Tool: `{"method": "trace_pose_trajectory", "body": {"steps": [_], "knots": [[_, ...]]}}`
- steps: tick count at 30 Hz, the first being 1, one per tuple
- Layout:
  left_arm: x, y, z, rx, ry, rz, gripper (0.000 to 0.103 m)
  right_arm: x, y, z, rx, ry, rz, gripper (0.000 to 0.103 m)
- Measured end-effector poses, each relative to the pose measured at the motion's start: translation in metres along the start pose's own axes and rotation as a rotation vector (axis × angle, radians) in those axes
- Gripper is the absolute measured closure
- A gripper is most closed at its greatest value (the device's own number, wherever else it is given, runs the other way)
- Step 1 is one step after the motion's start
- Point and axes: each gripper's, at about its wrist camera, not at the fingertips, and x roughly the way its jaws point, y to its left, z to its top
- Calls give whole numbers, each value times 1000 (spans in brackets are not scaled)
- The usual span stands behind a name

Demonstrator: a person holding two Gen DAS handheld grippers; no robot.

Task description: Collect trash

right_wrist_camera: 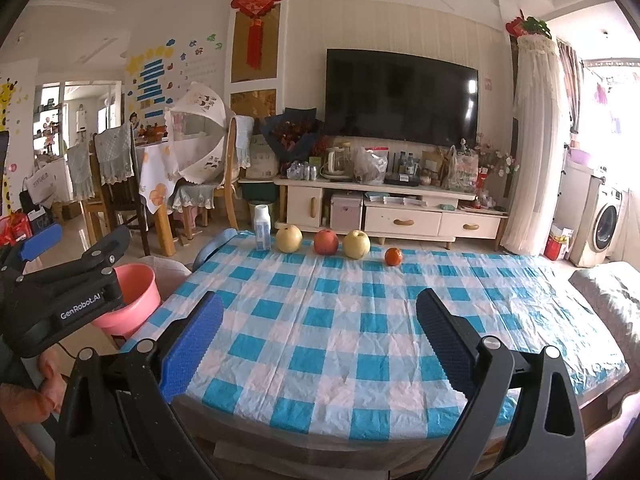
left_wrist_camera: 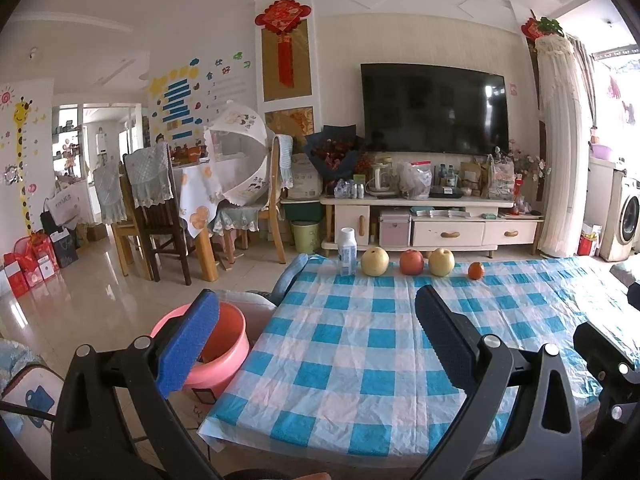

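Two claws, left claw (left_wrist_camera: pixel 316 336) and right claw (right_wrist_camera: pixel 320 340), spread wide, gripping nothing, above the blue-checked cloth-covered worktop (left_wrist_camera: pixel 360 360). White plastic bottle (left_wrist_camera: pixel 347 251) upright at far edge, beside four fruits. Pink round plastic bucket (left_wrist_camera: pixel 224 344) unobstructed only in left view.

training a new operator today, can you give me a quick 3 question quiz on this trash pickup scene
1. True or false: both the left gripper and the right gripper are open and hold nothing.
2. Multiple choice: what stands at the left end of the row along the far edge of the checked tablecloth? A) the white bottle B) the small orange C) the red apple
3. Fill in: the pink bucket sits on the floor off the table's ____ side.

Key: 1 true; 2 A; 3 left
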Motion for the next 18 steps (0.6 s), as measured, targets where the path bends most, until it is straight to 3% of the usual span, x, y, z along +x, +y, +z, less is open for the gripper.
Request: {"method": "trace_pose_trajectory", "body": {"steps": [11,18], "knots": [[1,-6,-2,20,30,4,4,0,0,0,5,14,7,7],[24,-20,-14,59,59,-9,4,24,-5,-9,8,51,11,7]]}}
